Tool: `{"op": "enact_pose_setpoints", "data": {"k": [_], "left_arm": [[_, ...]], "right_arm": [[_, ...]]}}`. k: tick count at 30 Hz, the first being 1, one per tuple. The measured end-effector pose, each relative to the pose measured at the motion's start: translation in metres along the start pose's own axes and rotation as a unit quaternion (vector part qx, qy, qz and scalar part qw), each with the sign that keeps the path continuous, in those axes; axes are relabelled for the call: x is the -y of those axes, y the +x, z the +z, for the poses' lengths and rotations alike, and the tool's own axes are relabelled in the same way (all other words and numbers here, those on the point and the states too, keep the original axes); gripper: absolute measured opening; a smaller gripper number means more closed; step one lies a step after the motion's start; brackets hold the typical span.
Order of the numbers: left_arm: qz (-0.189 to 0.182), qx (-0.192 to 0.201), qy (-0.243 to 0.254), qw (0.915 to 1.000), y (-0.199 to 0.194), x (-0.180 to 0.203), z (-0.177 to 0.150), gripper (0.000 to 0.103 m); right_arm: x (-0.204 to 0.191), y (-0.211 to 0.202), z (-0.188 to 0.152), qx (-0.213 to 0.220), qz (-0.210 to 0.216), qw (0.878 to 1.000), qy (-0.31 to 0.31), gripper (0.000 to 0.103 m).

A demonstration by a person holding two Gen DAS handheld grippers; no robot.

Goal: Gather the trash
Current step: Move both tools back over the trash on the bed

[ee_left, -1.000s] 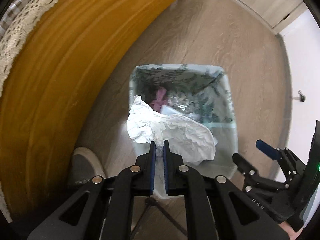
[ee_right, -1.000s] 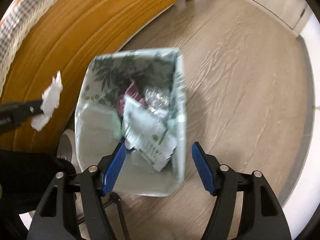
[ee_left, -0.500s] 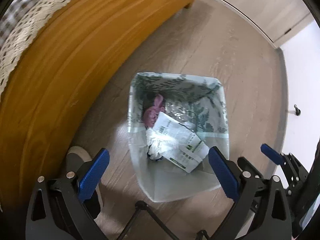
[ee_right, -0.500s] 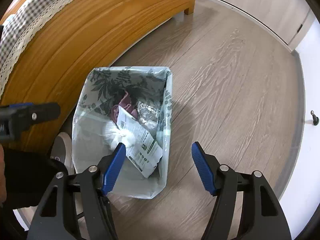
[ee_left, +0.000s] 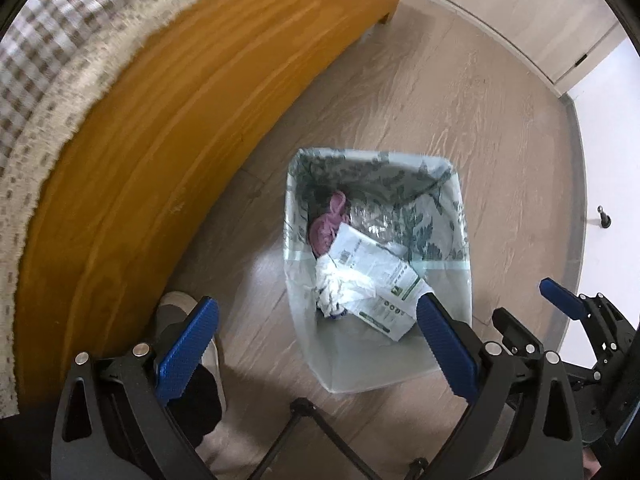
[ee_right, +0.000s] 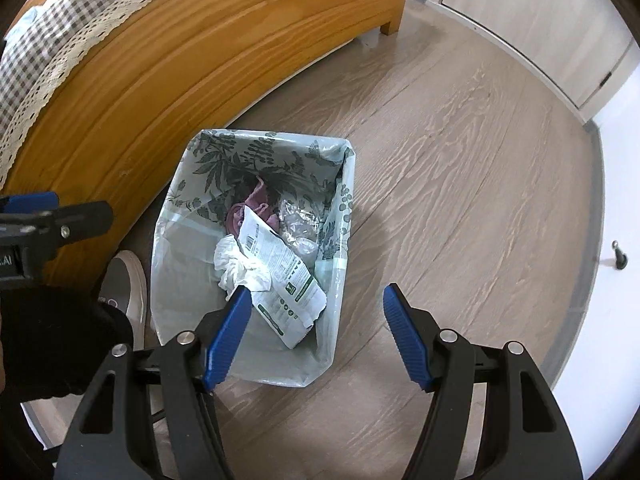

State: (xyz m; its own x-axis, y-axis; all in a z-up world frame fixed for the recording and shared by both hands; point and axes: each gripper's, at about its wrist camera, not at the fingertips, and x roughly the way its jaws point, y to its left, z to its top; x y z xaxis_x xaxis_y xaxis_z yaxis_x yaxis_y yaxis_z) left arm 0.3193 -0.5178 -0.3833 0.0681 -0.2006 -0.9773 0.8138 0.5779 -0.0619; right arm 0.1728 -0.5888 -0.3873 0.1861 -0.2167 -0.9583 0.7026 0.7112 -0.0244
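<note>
A trash bin (ee_left: pixel 376 164) with a leaf-print liner stands on the wood floor; it also shows in the right wrist view (ee_right: pixel 256 144). Inside lie a crumpled white tissue (ee_left: pixel 340 284) (ee_right: pixel 240 268), a white printed packet (ee_left: pixel 384 276) (ee_right: pixel 284 272), a purple cloth (ee_left: pixel 328 224) and clear plastic (ee_right: pixel 298 224). My left gripper (ee_left: pixel 316 320) is open and empty above the bin's near side. My right gripper (ee_right: pixel 316 312) is open and empty above the bin's near right corner. The right gripper shows at the right edge of the left wrist view (ee_left: pixel 568 308).
An orange wooden bed frame (ee_left: pixel 160 128) with a checked, lace-edged cover (ee_right: pixel 44 44) curves along the left. A shoe (ee_right: pixel 124 280) stands by the bin's left side. White cabinet doors (ee_right: pixel 532 28) line the far wall. A door stop (ee_right: pixel 618 256) stands at the right.
My left gripper opened and dropped the crumpled white tissue into the bin. Both grippers have risen away from the bin.
</note>
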Motion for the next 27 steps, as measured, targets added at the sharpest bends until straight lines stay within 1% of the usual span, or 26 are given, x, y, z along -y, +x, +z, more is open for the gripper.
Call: {"op": "enact_pose_setpoints", "data": {"k": [1, 3, 6, 7, 9, 11, 12, 14, 15, 18, 20, 22, 23, 25, 27], "left_arm": [[0.004, 0.016, -0.002, 0.9999, -0.009, -0.003, 0.001, 0.096], [0.011, 0.033, -0.001, 0.9994, -0.022, -0.006, 0.003, 0.096], [0.041, 0.071, 0.015, 0.9965, -0.055, -0.016, 0.006, 0.096], [0.06, 0.102, 0.018, 0.9928, -0.075, -0.023, 0.006, 0.096], [0.067, 0.14, 0.015, 0.9878, -0.102, -0.035, 0.003, 0.096], [0.074, 0.182, 0.004, 0.9806, -0.139, -0.056, -0.003, 0.096], [0.081, 0.2, -0.001, 0.9765, -0.154, -0.066, -0.006, 0.096], [0.104, 0.244, -0.014, 0.964, -0.192, -0.09, -0.013, 0.096], [0.113, 0.261, -0.022, 0.9584, -0.207, -0.101, -0.017, 0.096], [0.136, 0.314, -0.052, 0.938, -0.254, -0.139, -0.031, 0.096], [0.158, 0.345, -0.072, 0.9224, -0.278, -0.165, -0.043, 0.096], [0.179, 0.357, -0.091, 0.9124, -0.292, -0.19, -0.053, 0.096], [0.185, 0.36, -0.101, 0.9088, -0.298, -0.204, -0.059, 0.096], [0.189, 0.367, -0.126, 0.9021, -0.305, -0.232, -0.074, 0.096], [0.184, 0.376, -0.162, 0.8934, -0.311, -0.261, -0.092, 0.096]], "right_arm": [[-0.001, -0.006, 0.002, 0.005, -0.004, 1.0, -0.002, 0.066], [-0.002, -0.017, 0.007, 0.014, -0.007, 1.0, -0.006, 0.066], [-0.007, -0.039, 0.018, 0.038, -0.017, 0.999, -0.022, 0.066], [-0.01, -0.048, 0.023, 0.048, -0.02, 0.998, -0.026, 0.066], [-0.017, -0.065, 0.034, 0.071, -0.019, 0.997, -0.03, 0.069], [-0.031, -0.087, 0.049, 0.098, -0.017, 0.994, -0.04, 0.069], [-0.039, -0.096, 0.055, 0.111, -0.015, 0.993, -0.046, 0.069], [-0.059, -0.12, 0.069, 0.14, -0.009, 0.988, -0.061, 0.069], [-0.071, -0.131, 0.076, 0.154, -0.004, 0.986, -0.069, 0.072], [-0.111, -0.164, 0.093, 0.198, 0.009, 0.975, -0.095, 0.075], [-0.135, -0.18, 0.1, 0.217, 0.023, 0.97, -0.108, 0.075], [-0.161, -0.195, 0.106, 0.232, 0.042, 0.964, -0.121, 0.075], [-0.174, -0.2, 0.107, 0.239, 0.05, 0.961, -0.127, 0.075], [-0.2, -0.208, 0.107, 0.253, 0.061, 0.954, -0.149, 0.075], [-0.225, -0.211, 0.103, 0.264, 0.062, 0.946, -0.178, 0.075]]}}
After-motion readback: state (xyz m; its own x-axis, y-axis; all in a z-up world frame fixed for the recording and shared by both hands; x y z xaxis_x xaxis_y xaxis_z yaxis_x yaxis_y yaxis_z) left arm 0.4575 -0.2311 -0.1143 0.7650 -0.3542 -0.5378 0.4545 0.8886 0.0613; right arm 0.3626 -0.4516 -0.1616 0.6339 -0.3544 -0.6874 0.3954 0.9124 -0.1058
